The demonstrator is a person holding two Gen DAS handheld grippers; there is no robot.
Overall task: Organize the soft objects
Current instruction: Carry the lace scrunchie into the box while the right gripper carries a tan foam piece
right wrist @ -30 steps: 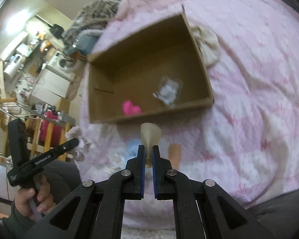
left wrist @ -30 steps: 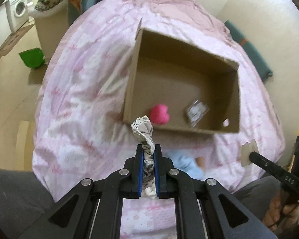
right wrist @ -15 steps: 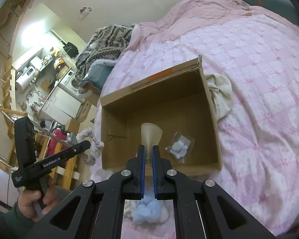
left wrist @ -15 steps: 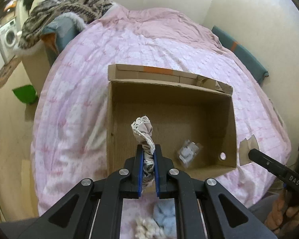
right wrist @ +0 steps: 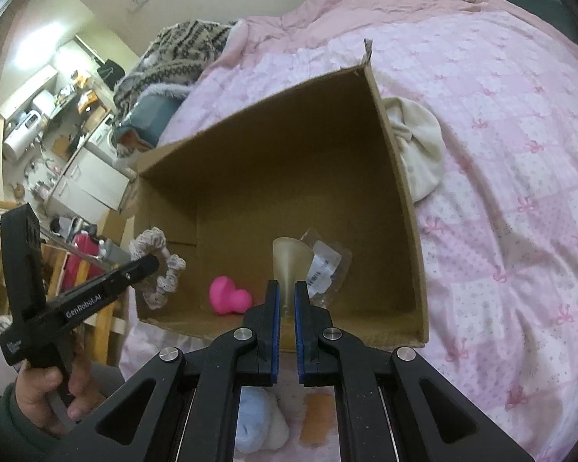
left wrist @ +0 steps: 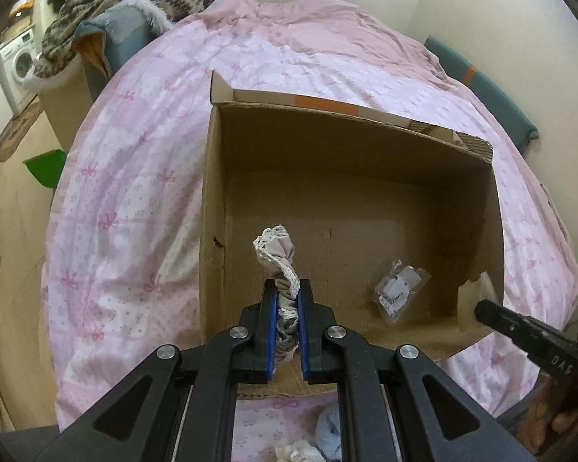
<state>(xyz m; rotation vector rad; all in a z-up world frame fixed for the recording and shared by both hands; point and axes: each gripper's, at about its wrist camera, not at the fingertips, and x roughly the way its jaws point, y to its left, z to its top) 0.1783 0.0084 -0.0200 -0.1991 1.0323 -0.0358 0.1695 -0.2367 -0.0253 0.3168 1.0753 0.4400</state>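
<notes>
Left wrist view: left gripper point(left wrist: 287, 296) clamps a lace-trimmed scrunchie point(left wrist: 277, 254) over the open cardboard box point(left wrist: 212, 192) on the pink quilt point(left wrist: 135, 177). Right wrist view: right gripper point(right wrist: 287, 296) pinches a translucent beige piece point(right wrist: 287, 265) above the box floor, near a pink plush point(right wrist: 229, 295) and a plastic packet point(right wrist: 325, 265).

In the left wrist view, the left gripper point(left wrist: 287, 300) covers the lower part of the lace scrunchie point(left wrist: 276, 258) and hides the near left floor of the cardboard box point(left wrist: 212, 192). A pale blue soft lump point(left wrist: 327, 433) at the bottom edge is half behind a gripper arm and cut off. In the right wrist view, the translucent piece point(right wrist: 287, 265) pinched in the right gripper point(right wrist: 287, 300) is too indistinct to name. The printing on the clear plastic packet point(right wrist: 323, 265) is too small to read.
</notes>
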